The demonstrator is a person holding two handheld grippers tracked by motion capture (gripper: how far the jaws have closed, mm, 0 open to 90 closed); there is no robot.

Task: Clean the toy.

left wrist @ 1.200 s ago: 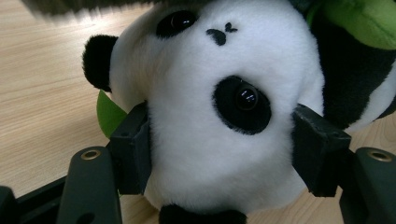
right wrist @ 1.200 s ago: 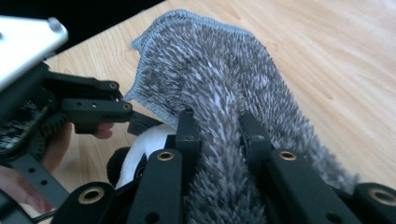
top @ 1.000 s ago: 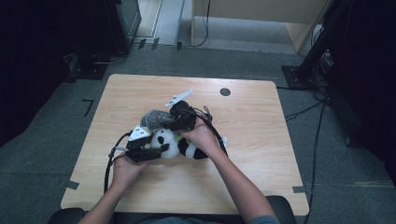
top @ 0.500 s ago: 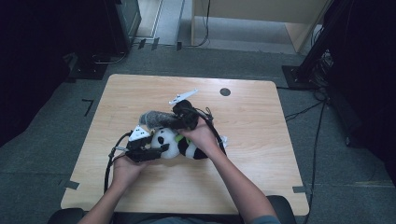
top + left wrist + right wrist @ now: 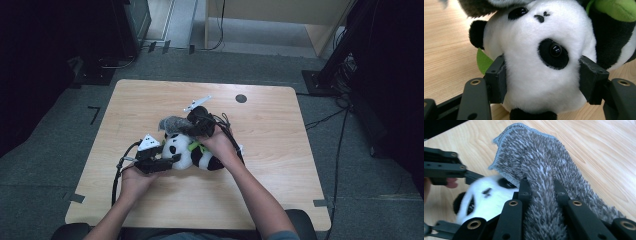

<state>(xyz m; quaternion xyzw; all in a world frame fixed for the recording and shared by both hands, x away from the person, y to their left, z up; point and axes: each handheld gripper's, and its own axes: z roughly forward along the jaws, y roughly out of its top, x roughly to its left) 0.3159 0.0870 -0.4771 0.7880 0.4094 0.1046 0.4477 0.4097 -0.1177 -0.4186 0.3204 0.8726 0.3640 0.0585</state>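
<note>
A black-and-white panda plush (image 5: 189, 152) with a green leaf lies at the middle of the wooden table (image 5: 280, 125). My left gripper (image 5: 172, 160) comes from the left and is shut on the panda's head (image 5: 536, 50), one pad on each side (image 5: 541, 80). A shaggy grey cloth (image 5: 171, 123) lies just behind the panda, partly over its head. My right gripper (image 5: 187, 127) has just been closing on a fold of this cloth (image 5: 541, 157), which is bunched up between its jaws (image 5: 540, 186). Under the cloth I see the panda's face (image 5: 486, 197).
A black round mark (image 5: 241, 98) sits near the table's far edge. Black cables (image 5: 117, 175) trail from both grippers across the table. The left gripper's arms (image 5: 444, 170) reach in at the left of the right gripper view. Dark furniture and floor cables surround the table.
The right gripper has shifted slightly at the grey cloth. The left gripper and the panda have stayed in place.
</note>
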